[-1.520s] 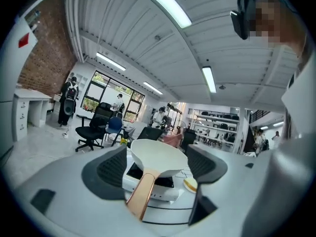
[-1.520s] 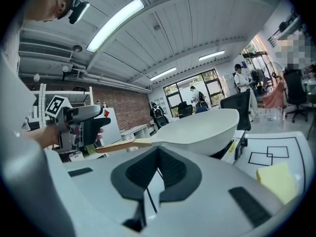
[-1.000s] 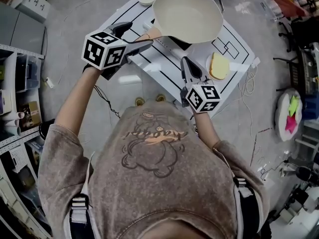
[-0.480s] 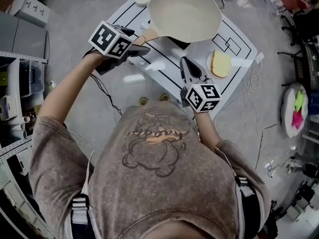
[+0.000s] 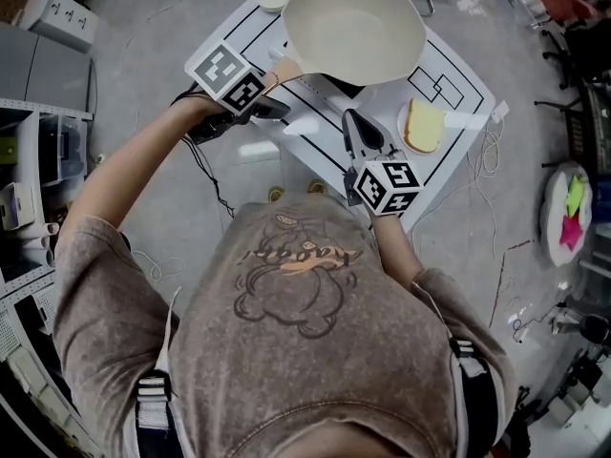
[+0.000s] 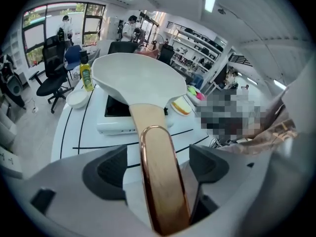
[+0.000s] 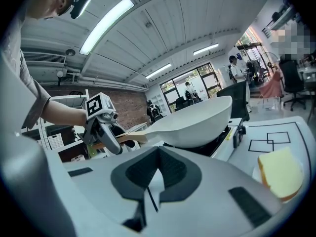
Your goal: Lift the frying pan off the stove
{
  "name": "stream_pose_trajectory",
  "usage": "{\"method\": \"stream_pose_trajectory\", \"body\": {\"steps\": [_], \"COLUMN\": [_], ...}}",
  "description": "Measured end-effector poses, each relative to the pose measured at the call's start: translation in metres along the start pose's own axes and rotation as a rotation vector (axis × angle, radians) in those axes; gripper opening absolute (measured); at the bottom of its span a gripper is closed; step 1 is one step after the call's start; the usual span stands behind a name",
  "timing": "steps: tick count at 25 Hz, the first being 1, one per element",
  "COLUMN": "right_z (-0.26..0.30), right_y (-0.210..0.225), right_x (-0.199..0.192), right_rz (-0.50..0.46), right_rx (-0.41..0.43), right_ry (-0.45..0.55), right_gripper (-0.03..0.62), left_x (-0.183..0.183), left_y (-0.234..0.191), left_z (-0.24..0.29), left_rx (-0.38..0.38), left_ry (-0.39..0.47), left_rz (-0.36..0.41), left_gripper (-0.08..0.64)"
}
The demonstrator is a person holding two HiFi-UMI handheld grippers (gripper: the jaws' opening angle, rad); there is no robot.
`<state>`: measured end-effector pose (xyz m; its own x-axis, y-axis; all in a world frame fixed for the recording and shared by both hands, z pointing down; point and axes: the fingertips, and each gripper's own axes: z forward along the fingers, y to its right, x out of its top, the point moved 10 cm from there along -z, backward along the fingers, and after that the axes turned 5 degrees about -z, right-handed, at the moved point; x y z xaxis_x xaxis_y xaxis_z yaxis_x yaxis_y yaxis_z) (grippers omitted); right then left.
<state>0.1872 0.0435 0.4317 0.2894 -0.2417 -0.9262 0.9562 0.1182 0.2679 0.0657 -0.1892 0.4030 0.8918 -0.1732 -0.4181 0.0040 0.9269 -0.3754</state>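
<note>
Left hand-held gripper clamps wooden handle of round cream frying pan; right hand-held gripper closed

Colour and pattern findings, all views.
Frying pan cream, its handle pale wood edged in copper; table white, ruled in black lines; stove white, black top; right gripper grey, cube patterned in black-and-white squares.
</note>
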Motion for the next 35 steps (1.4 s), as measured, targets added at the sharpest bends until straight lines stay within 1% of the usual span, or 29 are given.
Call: {"method": "stream_pose_trajectory", "body": {"steps": [4,10,14,16,20,25,29,35], "right_z": [0.001,0.000,0.000,-0.001,-0.004,-0.010,-0.013,-0.020], "right_y": [-0.001,0.006,0.009,0.010,0.011,0.008,0.004,0.005], "right_x": [-0.003,-0.004,-0.003,-0.004,-0.006,-0.008,-0.011,-0.014], "right_rz": [0.010,0.020,0.025,0.026,0.030,0.031,0.040,0.044], "right_rx": [-0.001,-0.013,-0.023,-0.026,-0.030,-0.046,-0.060,-0.081], "right_ry": [-0.006,-0.008,-0.008,-0.009,-0.012,-0.014,-0.012,-0.007], "right_gripper": [-0.003,-0.003,-0.004,-0.003,-0.003,-0.003,-0.004,-0.003], "left_x": [0.001,-0.003,-0.006,-0.007,-0.012,-0.010,-0.014,-0.016], "left_y": [-0.002,-0.006,-0.008,-0.010,-0.008,0.005,0.006,0.007], "left_z": [0.007,0.021,0.029,0.032,0.038,0.043,0.043,0.044], "left_rx": [-0.045,-0.046,-0.050,-0.045,-0.047,-0.103,-0.100,-0.089], "left_ry": [-0.022,-0.072,-0.081,-0.082,-0.087,-0.102,-0.071,-0.035], "left_rz": [-0.047,-0.072,-0.098,-0.104,-0.104,-0.067,-0.053,-0.053], "left_gripper": [0.381,0.270,0.206,0.150,0.125,0.055,0.049,0.046]}}
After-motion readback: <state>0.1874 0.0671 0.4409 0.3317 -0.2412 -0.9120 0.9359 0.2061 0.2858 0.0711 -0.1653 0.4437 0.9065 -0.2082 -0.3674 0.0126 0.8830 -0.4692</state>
